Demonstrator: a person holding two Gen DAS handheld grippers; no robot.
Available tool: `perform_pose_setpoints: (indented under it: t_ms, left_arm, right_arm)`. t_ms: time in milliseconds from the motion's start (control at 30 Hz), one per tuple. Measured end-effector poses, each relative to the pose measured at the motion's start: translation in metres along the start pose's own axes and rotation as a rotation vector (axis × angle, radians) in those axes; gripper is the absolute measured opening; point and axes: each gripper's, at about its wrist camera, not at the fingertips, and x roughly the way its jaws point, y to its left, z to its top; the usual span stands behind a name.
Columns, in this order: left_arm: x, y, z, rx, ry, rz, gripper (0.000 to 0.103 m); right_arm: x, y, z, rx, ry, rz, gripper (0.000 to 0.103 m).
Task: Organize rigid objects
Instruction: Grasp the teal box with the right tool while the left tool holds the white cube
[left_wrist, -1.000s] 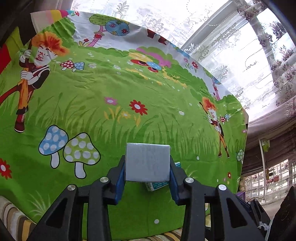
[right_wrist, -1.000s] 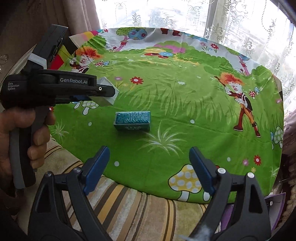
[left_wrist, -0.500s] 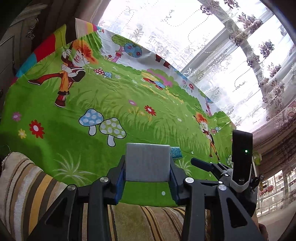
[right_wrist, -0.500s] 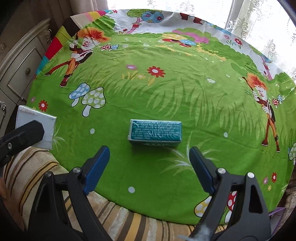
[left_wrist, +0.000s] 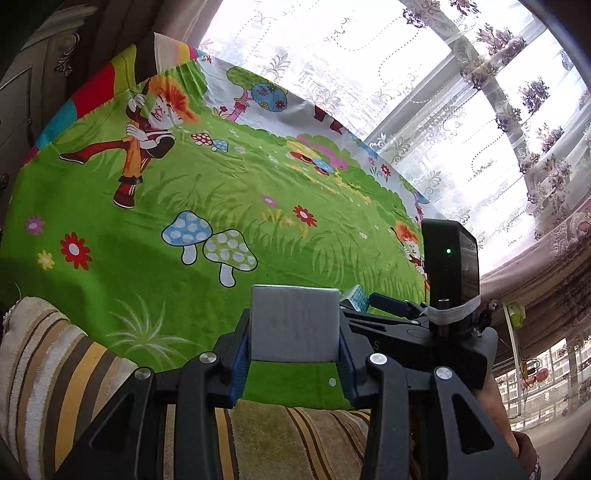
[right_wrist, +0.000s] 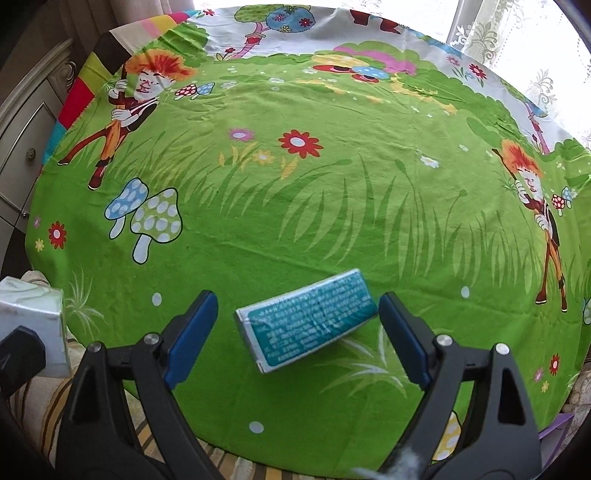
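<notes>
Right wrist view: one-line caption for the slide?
Open right tongs straddle a teal box lying on the green cloth.

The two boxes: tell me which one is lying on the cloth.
The teal box, flat on the green cloth between the open right gripper. The white box is clamped in the left gripper.

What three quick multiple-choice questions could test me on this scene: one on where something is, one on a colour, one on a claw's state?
1. Where does the teal box lie?
A. On the green cloth, between the right claw's open jaws
B. On the striped cushion
C. In the left claw

2. What colour are the claw pads?
A. Red
B. Blue
C. Yellow

3. What is the left claw doing?
A. Hanging open
B. Gripping the white box
C. Gripping a cup

Answers: 1 A, cloth shows around it; 2 B, both views show blue; 3 B, pads press its sides.
</notes>
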Motion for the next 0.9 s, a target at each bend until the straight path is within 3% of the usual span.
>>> perform_pose_setpoints:
  t_ms: [400,600,767,900]
  left_arm:
    - [0.006,-0.001,-0.003,0.004,0.016,0.009,0.041]
    - [0.007,0.0,-0.003,0.004,0.017,0.007,0.041]
    - [0.008,-0.001,-0.003,0.004,0.02,0.008,0.041]
    - [0.009,0.0,-0.003,0.0,0.018,0.009,0.041]
  right_arm:
    - [0.0,-0.022,-0.01,0.126,0.015,0.095,0.092]
    - [-0.007,-0.019,-0.017,0.103,0.028,0.124,0.092]
    - [-0.007,-0.019,-0.021,0.19,0.077,0.231,0.092]
    - [-0.002,-0.008,-0.019,0.175,0.077,0.172,0.092]
